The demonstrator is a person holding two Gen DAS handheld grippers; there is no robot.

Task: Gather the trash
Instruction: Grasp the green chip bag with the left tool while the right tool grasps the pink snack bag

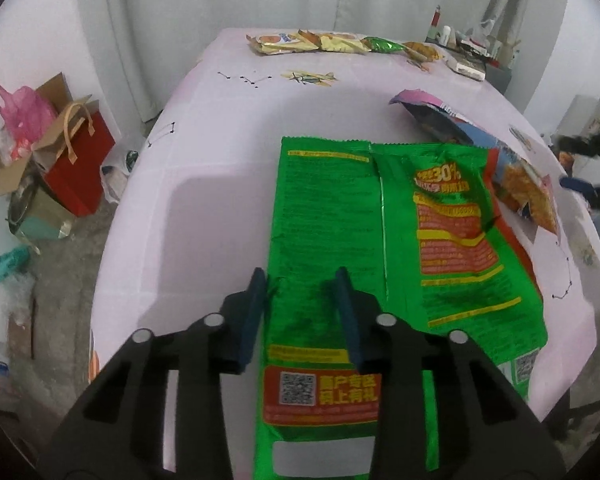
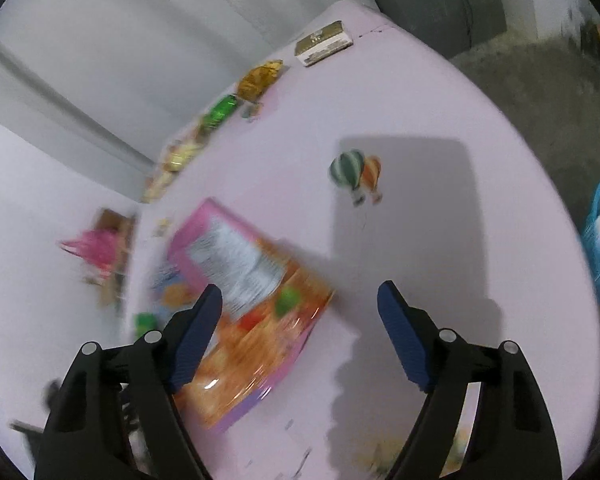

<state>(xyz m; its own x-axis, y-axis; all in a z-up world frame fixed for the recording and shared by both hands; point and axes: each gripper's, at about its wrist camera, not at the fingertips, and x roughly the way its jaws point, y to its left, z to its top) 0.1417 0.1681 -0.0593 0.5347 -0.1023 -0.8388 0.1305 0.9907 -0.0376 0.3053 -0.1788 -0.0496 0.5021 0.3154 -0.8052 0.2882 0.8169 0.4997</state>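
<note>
The left gripper straddles the flat green foil snack bag's near-left edge, its long axis running away, jaws part-open, holding nothing.

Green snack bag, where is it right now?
In the left wrist view the green snack bag lies flat on the pink table, its near end between the left claw's fingers, overlapping the orange-and-pink bag to its right.
</note>
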